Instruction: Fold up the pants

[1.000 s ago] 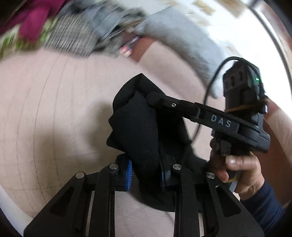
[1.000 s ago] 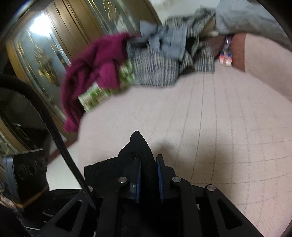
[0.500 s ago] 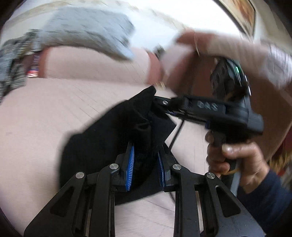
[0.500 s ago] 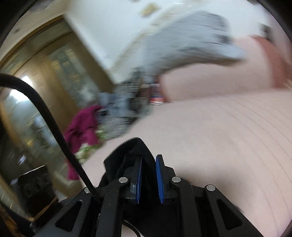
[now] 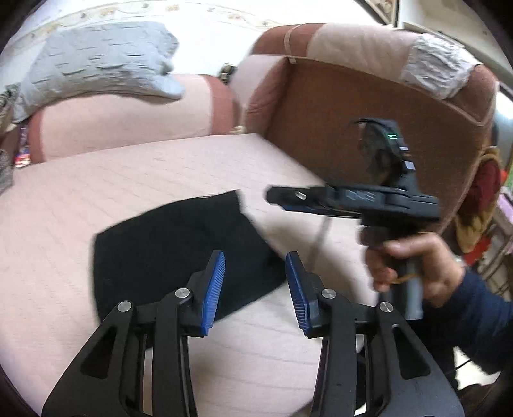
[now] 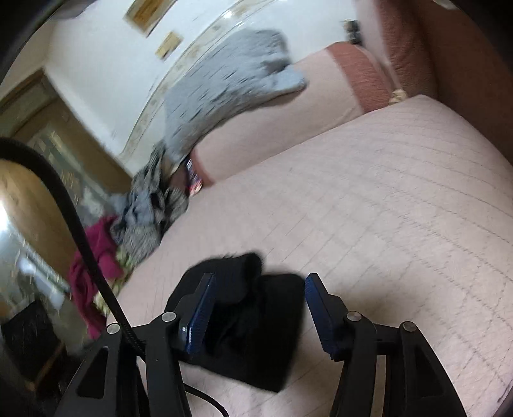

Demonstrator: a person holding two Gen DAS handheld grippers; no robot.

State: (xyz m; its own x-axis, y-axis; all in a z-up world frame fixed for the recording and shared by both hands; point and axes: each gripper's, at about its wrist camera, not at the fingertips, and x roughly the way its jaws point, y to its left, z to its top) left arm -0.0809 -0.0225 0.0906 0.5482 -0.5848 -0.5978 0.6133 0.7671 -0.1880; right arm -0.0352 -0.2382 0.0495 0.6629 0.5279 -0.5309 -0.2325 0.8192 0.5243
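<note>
Left gripper [image 5: 255,288]: jaws are seen opening, nothing pressed by the blue pads.
Right gripper [image 6: 258,312]: jaws likewise opening, pads clear of cloth; in the left view it is held by a hand [image 5: 413,266] to the right.
Pants [image 5: 179,256]: black, folded, laid flat on the pink cushion [image 5: 96,179] just ahead of and below both claws.

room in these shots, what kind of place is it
Likely a home living room: a pink quilted sofa with brown cushions, a clothes pile at its far end, framed pictures on the wall.
</note>
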